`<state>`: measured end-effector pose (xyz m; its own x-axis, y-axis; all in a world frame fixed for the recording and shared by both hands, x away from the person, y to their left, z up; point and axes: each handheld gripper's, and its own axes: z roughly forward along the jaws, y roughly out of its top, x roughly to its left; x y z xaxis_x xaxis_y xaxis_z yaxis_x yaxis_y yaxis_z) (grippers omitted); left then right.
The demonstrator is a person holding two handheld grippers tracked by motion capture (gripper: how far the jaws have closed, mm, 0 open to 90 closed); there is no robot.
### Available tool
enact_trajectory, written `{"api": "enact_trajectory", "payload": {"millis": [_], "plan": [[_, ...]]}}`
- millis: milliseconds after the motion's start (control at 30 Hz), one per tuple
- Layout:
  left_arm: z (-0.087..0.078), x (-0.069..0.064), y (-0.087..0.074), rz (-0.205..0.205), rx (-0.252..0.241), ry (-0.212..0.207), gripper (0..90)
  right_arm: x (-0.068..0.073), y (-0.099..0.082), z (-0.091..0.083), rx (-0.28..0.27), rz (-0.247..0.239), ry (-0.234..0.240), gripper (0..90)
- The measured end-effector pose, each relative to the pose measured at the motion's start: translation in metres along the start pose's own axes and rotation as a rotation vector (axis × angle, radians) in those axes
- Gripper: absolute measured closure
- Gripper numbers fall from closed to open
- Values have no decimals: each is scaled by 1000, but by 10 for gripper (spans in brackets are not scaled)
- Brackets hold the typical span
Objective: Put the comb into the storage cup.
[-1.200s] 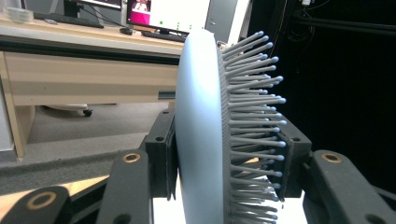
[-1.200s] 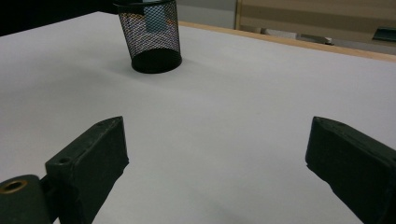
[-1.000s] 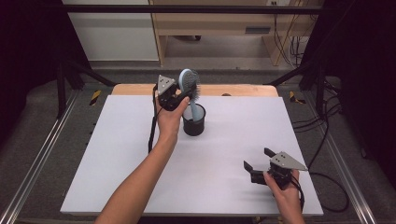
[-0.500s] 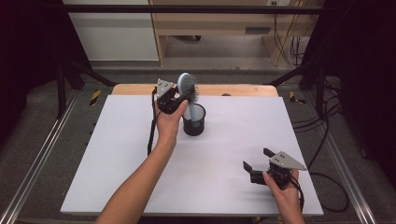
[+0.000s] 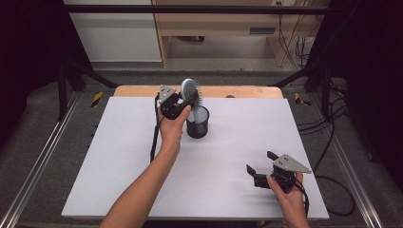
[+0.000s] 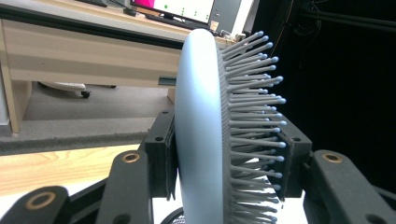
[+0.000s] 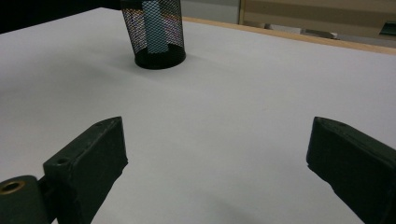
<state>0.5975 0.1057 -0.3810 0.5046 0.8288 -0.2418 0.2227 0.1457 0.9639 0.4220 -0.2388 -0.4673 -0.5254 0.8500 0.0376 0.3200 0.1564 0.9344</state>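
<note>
Left tool point(image 5: 183, 105) clamps hairbrush point(image 6: 205, 121), handle seemingly inside mesh cup point(image 5: 197, 124); right tool point(image 5: 261, 164) gapes empty.

The left gripper point(image 6: 224, 163) clamps the brush point(image 6: 201, 126) upright by its head, bristles point(image 6: 254, 93) pointing right; a desk point(image 6: 84, 51) stands behind the brush.

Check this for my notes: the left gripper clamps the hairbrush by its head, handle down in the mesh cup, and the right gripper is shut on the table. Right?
Not quite. The right gripper is open, its jaws wide apart with nothing between them, as the right gripper view shows. The rest holds: the left gripper clamps the hairbrush by its head, handle in the mesh cup.
</note>
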Motion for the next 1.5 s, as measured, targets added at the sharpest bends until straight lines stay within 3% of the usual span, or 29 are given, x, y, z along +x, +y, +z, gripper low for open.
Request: {"api": "enact_trajectory", "payload": {"millis": [833, 1300, 1500], "plan": [[-2, 5, -5, -2, 18, 9, 494, 1, 0, 1, 6, -21, 5, 59], [-7, 18, -6, -34, 27, 33, 447, 2, -1, 2, 7, -23, 1, 55], [-8, 26, -7, -69, 27, 25, 442, 2, -1, 2, 7, -25, 2, 54]]}}
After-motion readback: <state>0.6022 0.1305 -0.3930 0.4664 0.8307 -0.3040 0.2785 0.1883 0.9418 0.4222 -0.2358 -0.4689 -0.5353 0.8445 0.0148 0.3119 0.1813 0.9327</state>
